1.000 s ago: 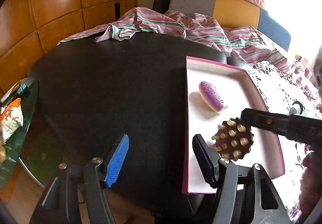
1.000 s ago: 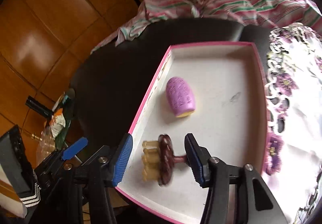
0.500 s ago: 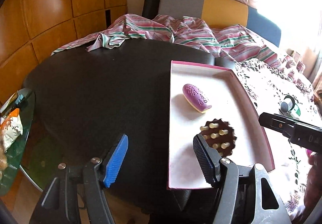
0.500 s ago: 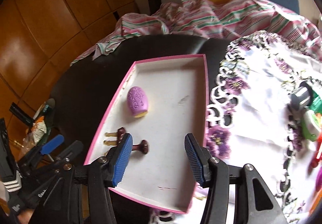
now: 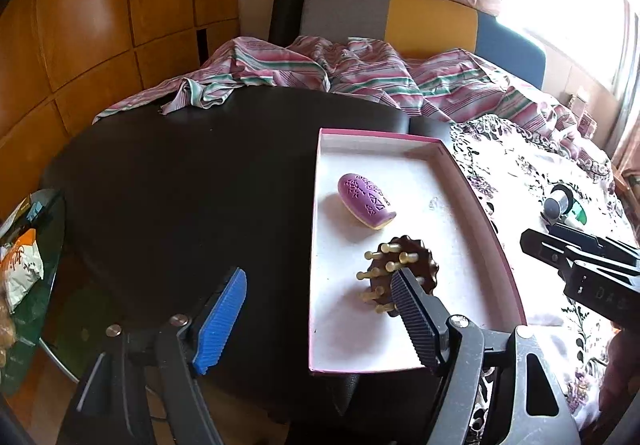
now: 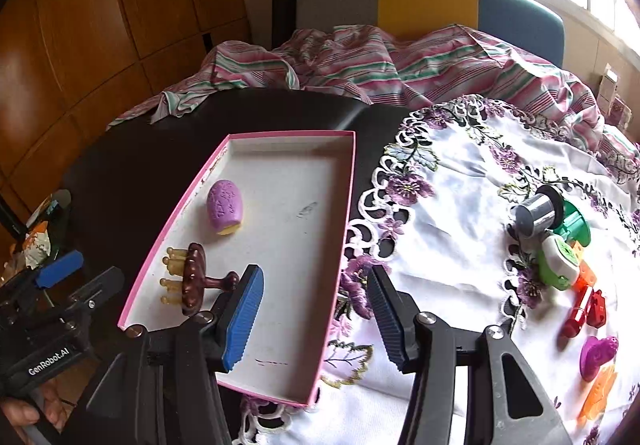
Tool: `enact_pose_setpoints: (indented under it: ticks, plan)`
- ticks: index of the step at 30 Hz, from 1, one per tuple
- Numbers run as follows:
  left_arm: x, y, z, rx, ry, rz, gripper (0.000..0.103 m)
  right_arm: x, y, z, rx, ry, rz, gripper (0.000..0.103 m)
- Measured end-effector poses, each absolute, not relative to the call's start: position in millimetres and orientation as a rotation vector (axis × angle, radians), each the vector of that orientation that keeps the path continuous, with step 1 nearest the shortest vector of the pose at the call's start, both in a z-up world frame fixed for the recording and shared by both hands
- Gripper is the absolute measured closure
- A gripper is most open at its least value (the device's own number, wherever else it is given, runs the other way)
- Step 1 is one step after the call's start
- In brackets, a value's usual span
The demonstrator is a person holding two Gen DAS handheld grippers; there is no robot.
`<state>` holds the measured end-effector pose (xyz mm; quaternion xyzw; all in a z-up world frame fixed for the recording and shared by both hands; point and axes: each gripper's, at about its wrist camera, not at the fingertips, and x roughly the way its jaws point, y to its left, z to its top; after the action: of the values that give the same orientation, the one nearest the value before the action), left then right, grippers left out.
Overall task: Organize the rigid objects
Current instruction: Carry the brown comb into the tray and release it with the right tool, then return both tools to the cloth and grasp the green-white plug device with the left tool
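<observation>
**Two items lie in the pink tray, more wait on the cloth**

From the left wrist view, the left claw (image 5: 320, 315) is seen spread wide and empty, held low at the near edge of the dark surface (image 5: 180, 197). Its right finger overlaps the near part of the pink-rimmed tray (image 5: 316, 245) in the picture; contact with the tray cannot be told. Inside the tray a purple oval piece (image 5: 365, 200) is laid toward the middle, and a brown studded massager (image 5: 400, 271) is set nearer the camera, pegs pointing left. The two are kept apart, probably so that room is left for further pieces. The right claw is seen only as a dark body at the right edge, above the floral cloth (image 5: 532, 181).

From the right wrist view, the right claw (image 6: 316, 315) is likewise released and holds nothing; it is poised over the tray's right rim where the cloth begins. The massager (image 6: 192, 281) is shown resting on its side by the left wall, the purple piece (image 6: 225, 206) beyond it. On the cloth to the right a cluster of small items is gathered: a grey cylinder (image 6: 534, 215), a green and white toy (image 6: 558, 261), a red piece (image 6: 582, 309), a magenta mould (image 6: 598, 355) and an orange piece (image 6: 600, 393). These are judged to be what remains to be sorted into the tray
</observation>
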<state>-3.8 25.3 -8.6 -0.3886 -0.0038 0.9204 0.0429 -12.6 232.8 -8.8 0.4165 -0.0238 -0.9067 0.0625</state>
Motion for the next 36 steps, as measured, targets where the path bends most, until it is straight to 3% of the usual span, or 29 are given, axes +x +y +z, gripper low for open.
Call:
enact_pose_setpoints:
  ticks: [18, 36]
  plan:
    - [-0.5, 48.7, 4.7, -1.116, 0.095, 2.786, 0.026, -1.4, 285.8, 1.8, 1.281, -0.068, -2.852, 0.048]
    - [-5.5, 110.4, 13.8, -1.058, 0.211, 2.647, 0.026, 16.2, 462.8, 16.4, 1.382, -0.277, -3.197, 0.048]
